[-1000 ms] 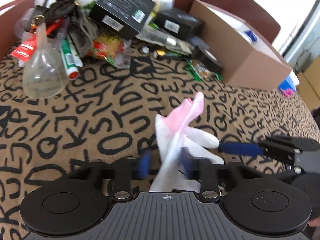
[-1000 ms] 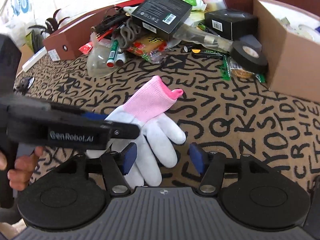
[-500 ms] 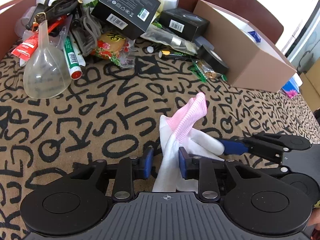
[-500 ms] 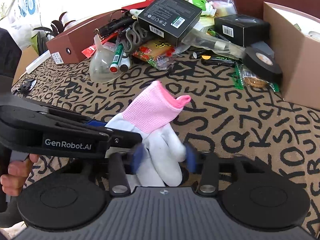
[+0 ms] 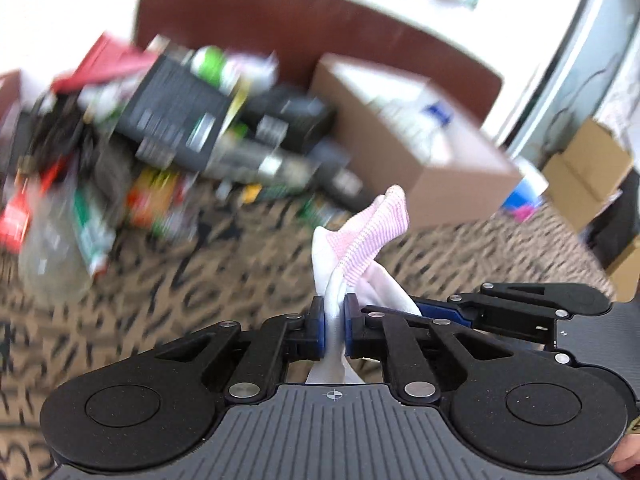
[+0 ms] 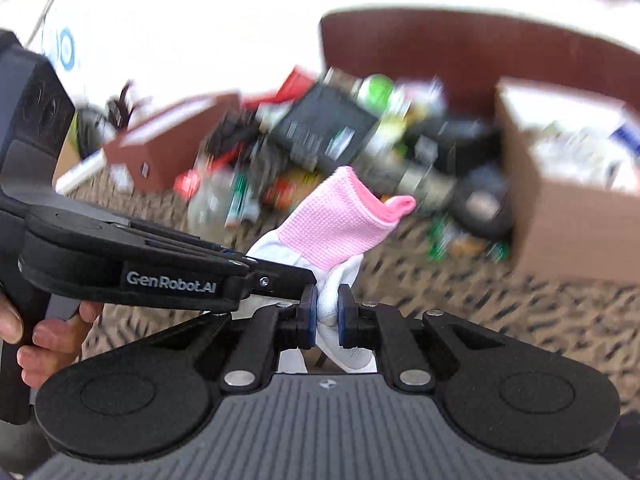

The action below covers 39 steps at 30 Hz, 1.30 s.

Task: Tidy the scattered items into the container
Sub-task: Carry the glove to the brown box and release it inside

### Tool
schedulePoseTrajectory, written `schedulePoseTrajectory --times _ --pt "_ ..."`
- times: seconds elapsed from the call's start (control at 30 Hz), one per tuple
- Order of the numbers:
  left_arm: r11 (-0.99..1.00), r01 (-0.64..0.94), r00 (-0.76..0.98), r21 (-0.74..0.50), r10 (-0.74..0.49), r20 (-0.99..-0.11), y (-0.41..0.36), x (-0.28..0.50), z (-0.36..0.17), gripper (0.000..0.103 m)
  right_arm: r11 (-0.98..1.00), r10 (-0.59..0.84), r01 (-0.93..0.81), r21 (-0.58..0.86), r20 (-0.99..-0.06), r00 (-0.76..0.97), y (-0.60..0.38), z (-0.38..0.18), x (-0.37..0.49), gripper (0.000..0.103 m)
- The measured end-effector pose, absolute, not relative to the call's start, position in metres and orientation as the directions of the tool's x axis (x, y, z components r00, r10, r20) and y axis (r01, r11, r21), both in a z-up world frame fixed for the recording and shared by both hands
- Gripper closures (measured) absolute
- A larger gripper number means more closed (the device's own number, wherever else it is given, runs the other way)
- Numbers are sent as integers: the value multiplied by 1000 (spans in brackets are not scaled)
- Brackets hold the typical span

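Observation:
A white glove with a pink cuff [image 5: 364, 236] is pinched by both grippers and held above the letter-patterned cloth. My left gripper [image 5: 333, 326] is shut on its white part. My right gripper [image 6: 327, 314] is shut on the same glove [image 6: 340, 224], close beside the left one. The open cardboard box [image 5: 416, 140] stands ahead to the right and shows in the right wrist view [image 6: 568, 184] too. Both views are motion-blurred.
A blurred pile of scattered items [image 5: 180, 128] lies at the back left: black boxes, markers, a clear funnel, snack packets, a tape roll [image 6: 480, 200]. A brown box [image 6: 168, 148] stands at far left. More cartons [image 5: 584, 168] stand beyond the table on the right.
Both grippers have closed on the glove and lifted it off the cloth. The views have swung upward, toward the cardboard box.

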<state>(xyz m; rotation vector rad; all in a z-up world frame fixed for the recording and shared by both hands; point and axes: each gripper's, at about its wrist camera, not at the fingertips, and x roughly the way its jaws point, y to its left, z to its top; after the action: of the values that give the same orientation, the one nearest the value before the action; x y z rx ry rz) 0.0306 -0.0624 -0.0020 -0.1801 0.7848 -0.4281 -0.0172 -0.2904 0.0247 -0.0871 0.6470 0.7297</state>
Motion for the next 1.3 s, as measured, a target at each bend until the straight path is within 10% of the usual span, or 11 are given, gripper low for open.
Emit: schedulePoseTrajectory --times 0.7,1.1,1.23,1.3 --pt "814 503 708 -291 -581 -402 -190 173 122 99 902 421 -428 49 -309 853 -375 138 121 91" --pt "813 481 611 -328 -579 -539 -233 257 24 91 917 373 -394 59 -475 797 -390 49 200 91" --pt "835 458 608 -305 -545 -578 -234 266 8 68 926 352 -372 68 -512 784 -397 31 208 84" --pt "854 433 626 -288 -515 -585 -232 268 6 40 931 338 -360 61 -515 788 -399 28 209 70"
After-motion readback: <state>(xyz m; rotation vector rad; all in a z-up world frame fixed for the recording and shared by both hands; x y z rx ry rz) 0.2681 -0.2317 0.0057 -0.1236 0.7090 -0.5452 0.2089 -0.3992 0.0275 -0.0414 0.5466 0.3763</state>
